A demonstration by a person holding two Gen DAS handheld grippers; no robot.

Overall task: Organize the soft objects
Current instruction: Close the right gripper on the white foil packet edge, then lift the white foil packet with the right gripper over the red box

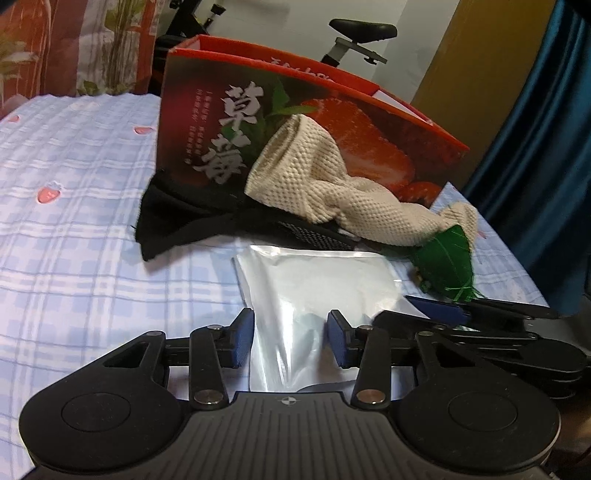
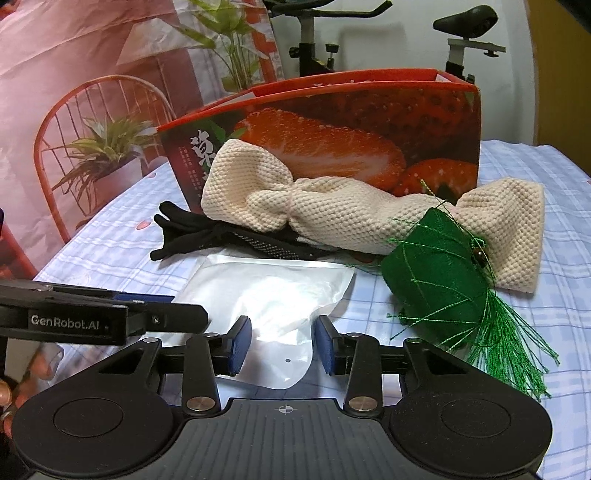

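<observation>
Two grippers sit low over the bed, and we read both as parted with nothing pinched. Our left gripper (image 1: 290,338) has its blue pads (image 1: 242,341) spread either side of the silver foil pouch (image 1: 314,284), which lies flat on the checked sheet (image 1: 74,229) directly ahead and runs under the gap between them; whether either pad touches the foil we cannot tell. Our right gripper (image 2: 281,345) frames the same pouch (image 2: 273,288) from its own side, fingers likewise apart, so we judge both are lined up on the nearest, lowest item first.

Just to the right of our left gripper, the right one's dark fingers (image 1: 480,310) reach in alongside; in the right wrist view the left tool (image 2: 92,317) enters from the left, close by.

Beyond the pouch, a black cloth strap (image 1: 177,221) sprawls ahead and to the left. Over it lies the cream knitted piece (image 2: 332,218), twisted at its middle like a bow, its upper end leaning on the box, which probably props it up. Ahead and right of our right gripper, a green tasselled sachet (image 2: 439,273) rests against the knit's far end, threads trailing toward us.

Farthest stands the red strawberry box (image 2: 369,129), open at the top, likely the intended bin since everything soft is heaped at its foot. Behind it an exercise bike (image 2: 465,22) shows.
</observation>
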